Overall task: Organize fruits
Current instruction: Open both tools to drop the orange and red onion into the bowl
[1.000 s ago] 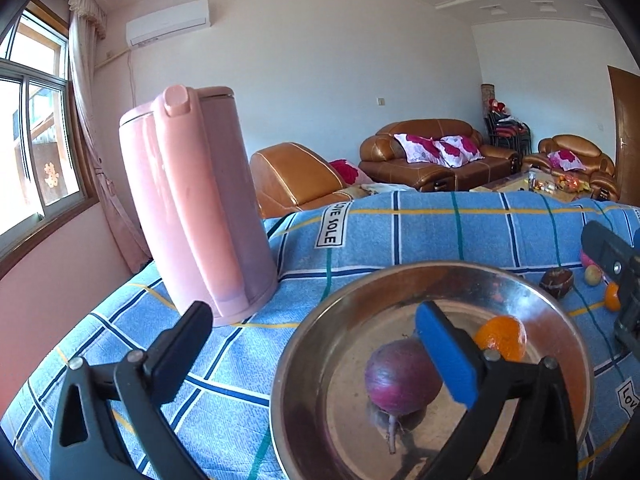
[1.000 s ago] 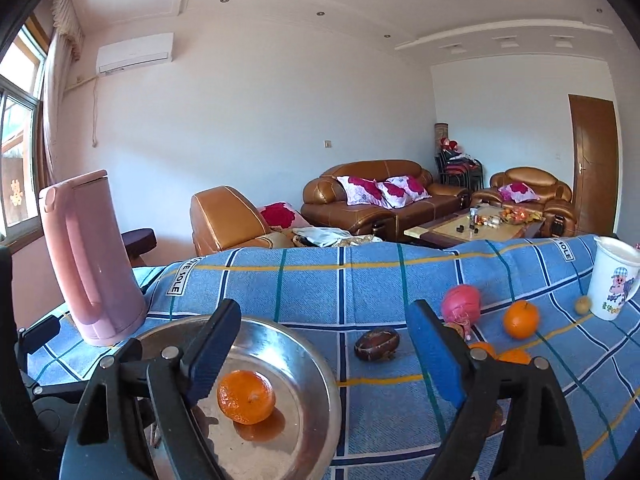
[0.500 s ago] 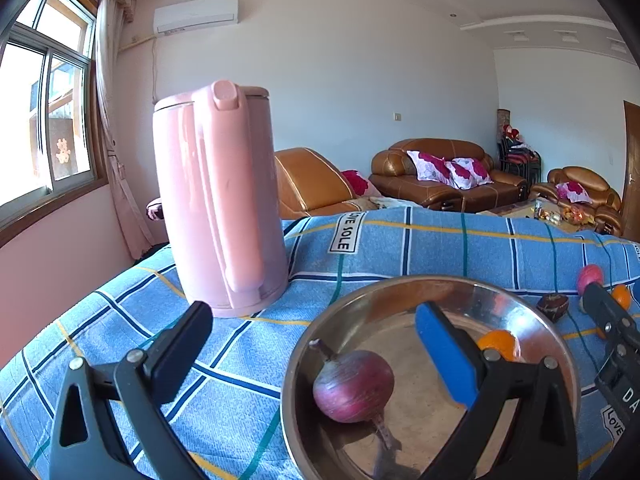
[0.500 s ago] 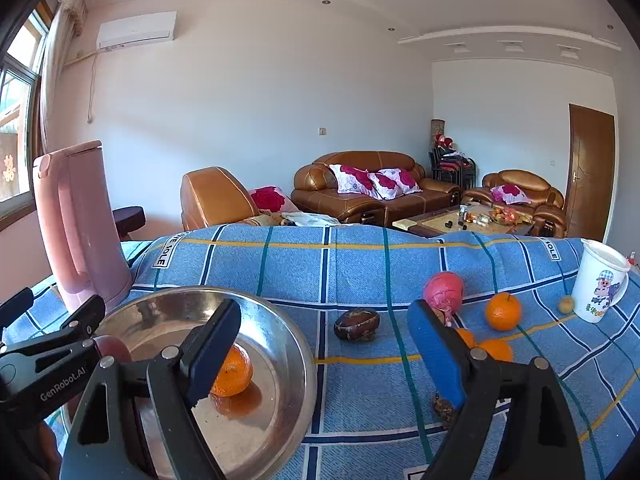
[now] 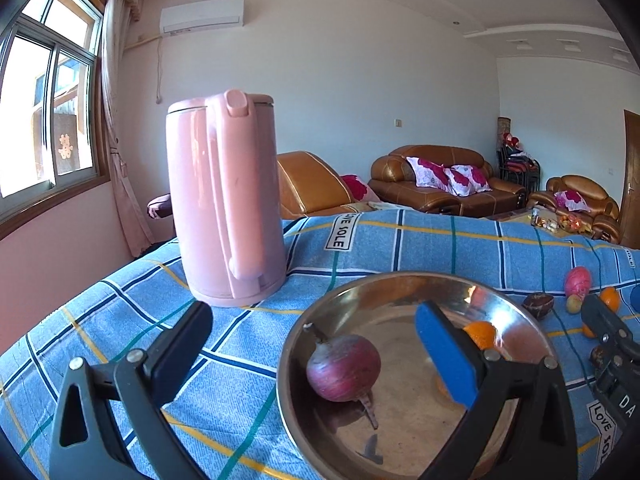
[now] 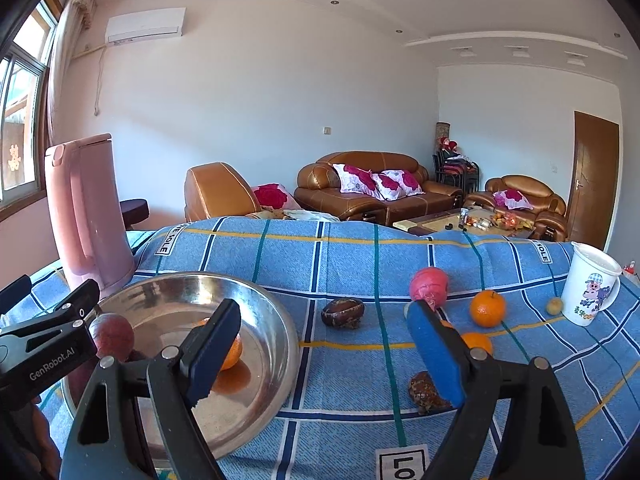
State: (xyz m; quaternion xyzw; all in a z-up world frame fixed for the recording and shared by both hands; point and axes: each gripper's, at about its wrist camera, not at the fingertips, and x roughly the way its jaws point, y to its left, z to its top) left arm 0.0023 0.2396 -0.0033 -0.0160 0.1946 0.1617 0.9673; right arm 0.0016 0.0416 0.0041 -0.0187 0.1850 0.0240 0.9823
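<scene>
A steel bowl [image 5: 320, 320] [image 6: 280, 320] sits on the blue checked cloth and holds a purple round fruit [image 5: 343, 367] [image 6: 111, 336] and an orange [image 5: 480, 334] [image 6: 232, 354]. My left gripper [image 5: 316, 344] is open and empty above the bowl's near left rim. My right gripper [image 6: 324, 340] is open and empty, right of the bowl. Loose on the cloth are a pink fruit [image 6: 429, 285], an orange [image 6: 487, 308], a second orange [image 6: 477, 342], a brown fruit [image 6: 343, 312], another brown one [image 6: 426, 390] and a small yellow fruit [image 6: 554, 306].
A tall pink kettle [image 5: 226, 200] [image 6: 86, 216] stands left of the bowl. A white printed mug [image 6: 590, 288] stands at the far right of the cloth. Brown sofas and a coffee table lie beyond the table's far edge.
The left gripper has drawn back and left from the bowl, with the purple fruit lying in it. The right gripper has shifted right, away from the bowl, toward the loose fruits.
</scene>
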